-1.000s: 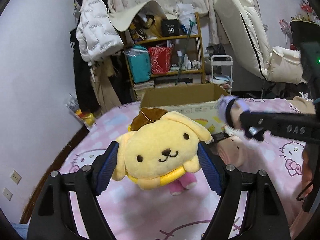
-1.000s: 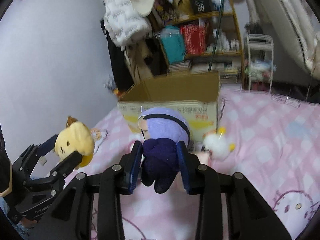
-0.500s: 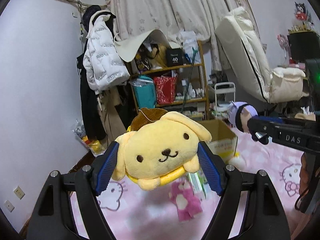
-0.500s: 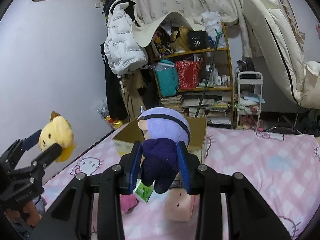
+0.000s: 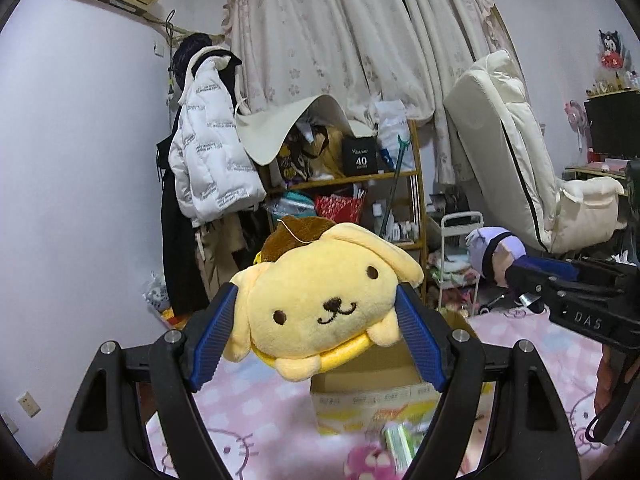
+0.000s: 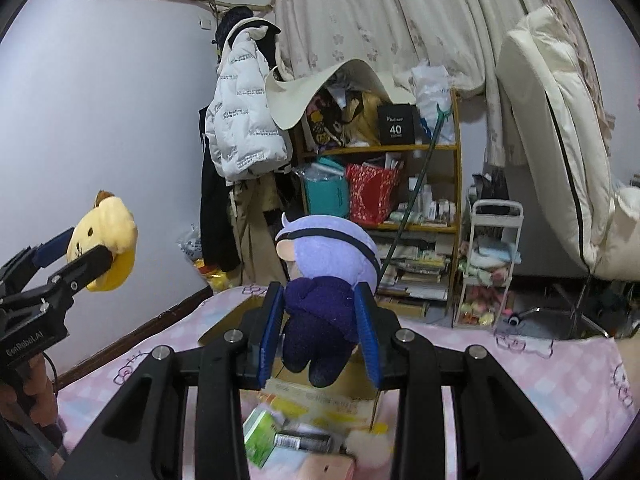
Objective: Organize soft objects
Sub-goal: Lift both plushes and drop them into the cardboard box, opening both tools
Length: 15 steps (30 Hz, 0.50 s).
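The left gripper (image 5: pixel 320 320) is held level and raised, its blue-padded fingers (image 5: pixel 214 332) pinching a yellow dog plush (image 5: pixel 320 304) by the sides of its head — the face looks back at the camera, a brown beret on top. The plush hangs in the air above the open cardboard box (image 5: pixel 368 368), whose near wall shows just below its paws.

The right gripper (image 6: pixel 320 320) is also lifted and roughly level, clamped on the dark purple body of a lilac-haired doll (image 6: pixel 326 276), head upward, legs dangling over the same box (image 6: pixel 224 320). In the left wrist view this doll (image 5: pixel 496 252) shows to the right of the box, higher than its rim.

The box sits on a pink Hello Kitty blanket (image 5: pixel 248 412); a green packet (image 6: pixel 260 436) lies on the blanket just in front of the box — blurred
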Motion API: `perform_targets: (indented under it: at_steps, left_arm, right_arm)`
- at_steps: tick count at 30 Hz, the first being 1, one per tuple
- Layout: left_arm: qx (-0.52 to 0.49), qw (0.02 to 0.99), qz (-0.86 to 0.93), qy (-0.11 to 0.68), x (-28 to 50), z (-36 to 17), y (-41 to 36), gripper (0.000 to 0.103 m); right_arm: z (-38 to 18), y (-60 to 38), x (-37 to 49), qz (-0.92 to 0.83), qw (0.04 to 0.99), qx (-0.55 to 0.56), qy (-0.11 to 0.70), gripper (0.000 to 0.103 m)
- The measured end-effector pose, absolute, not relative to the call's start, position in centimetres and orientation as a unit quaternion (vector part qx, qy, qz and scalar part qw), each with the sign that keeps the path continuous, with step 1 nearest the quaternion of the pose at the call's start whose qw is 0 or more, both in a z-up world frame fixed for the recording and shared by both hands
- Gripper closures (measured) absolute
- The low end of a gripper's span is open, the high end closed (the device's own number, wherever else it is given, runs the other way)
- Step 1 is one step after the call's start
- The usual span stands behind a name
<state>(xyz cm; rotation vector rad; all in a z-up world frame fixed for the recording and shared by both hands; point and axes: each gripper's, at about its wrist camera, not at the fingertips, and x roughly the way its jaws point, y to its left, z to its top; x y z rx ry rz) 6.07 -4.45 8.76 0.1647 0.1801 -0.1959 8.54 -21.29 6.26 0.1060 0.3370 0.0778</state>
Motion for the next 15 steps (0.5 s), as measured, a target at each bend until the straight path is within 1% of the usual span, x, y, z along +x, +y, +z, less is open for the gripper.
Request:
perform_targets:
  at_steps: [7, 15]
  left_arm:
    - [0.082, 0.987, -0.105, 0.087, 8.6, 7.8, -5.4, 0.025]
    - [0.073, 0.984, -0.119, 0.114, 11.3, 4.8, -5.8, 0.025]
  right_arm:
    - [5.9, -21.4, 10.2, 0.037, 0.985, 0.052, 0.163, 0.065]
    - [3.1, -21.1, 12.2, 0.032, 0.982, 0.035, 0.183, 0.064]
